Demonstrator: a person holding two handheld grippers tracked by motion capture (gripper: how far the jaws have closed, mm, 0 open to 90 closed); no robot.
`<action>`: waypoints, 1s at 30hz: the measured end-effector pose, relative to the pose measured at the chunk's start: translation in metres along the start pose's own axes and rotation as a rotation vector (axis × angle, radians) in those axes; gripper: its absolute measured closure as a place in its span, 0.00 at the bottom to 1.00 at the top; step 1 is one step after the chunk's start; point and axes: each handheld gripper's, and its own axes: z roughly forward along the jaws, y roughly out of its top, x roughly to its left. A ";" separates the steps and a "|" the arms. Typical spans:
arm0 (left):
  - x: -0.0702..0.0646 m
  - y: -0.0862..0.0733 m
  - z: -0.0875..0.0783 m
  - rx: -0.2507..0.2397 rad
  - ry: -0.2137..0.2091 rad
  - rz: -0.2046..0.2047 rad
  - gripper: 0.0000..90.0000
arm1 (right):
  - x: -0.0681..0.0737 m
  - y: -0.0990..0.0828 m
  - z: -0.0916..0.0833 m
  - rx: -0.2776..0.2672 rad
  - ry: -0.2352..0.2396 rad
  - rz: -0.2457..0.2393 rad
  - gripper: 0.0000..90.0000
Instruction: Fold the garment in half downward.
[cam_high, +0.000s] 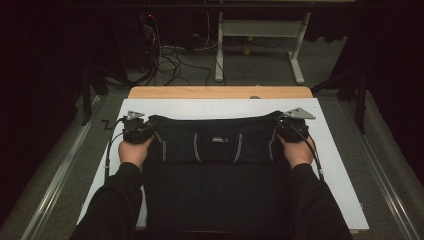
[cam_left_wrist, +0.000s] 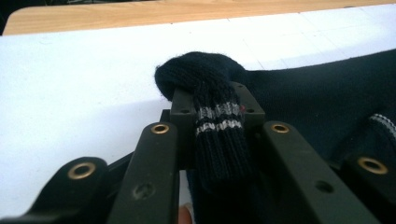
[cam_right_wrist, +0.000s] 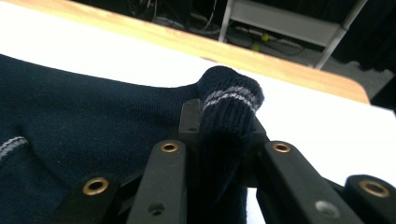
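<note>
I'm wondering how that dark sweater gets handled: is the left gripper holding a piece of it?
Yes, in the left gripper view a ribbed, striped bit of the sweater sits pinched between the left gripper jaws.

I'm working in what looks like a lab. Tangled cables (cam_high: 167, 60) cover the grey floor beyond my counter (cam_high: 220, 92), beside a metal-framed desk (cam_high: 260, 30).
</note>
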 end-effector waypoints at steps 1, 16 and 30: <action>0.000 -0.001 0.002 0.007 -0.001 -0.006 0.79 | 0.000 -0.001 0.002 0.010 0.003 0.007 0.86; 0.005 -0.006 -0.018 0.005 -0.047 -0.001 0.34 | -0.008 -0.009 -0.014 0.023 0.012 0.104 0.36; -0.041 -0.036 -0.031 0.110 -0.226 0.103 0.23 | 0.019 -0.045 -0.047 0.080 0.207 0.041 0.36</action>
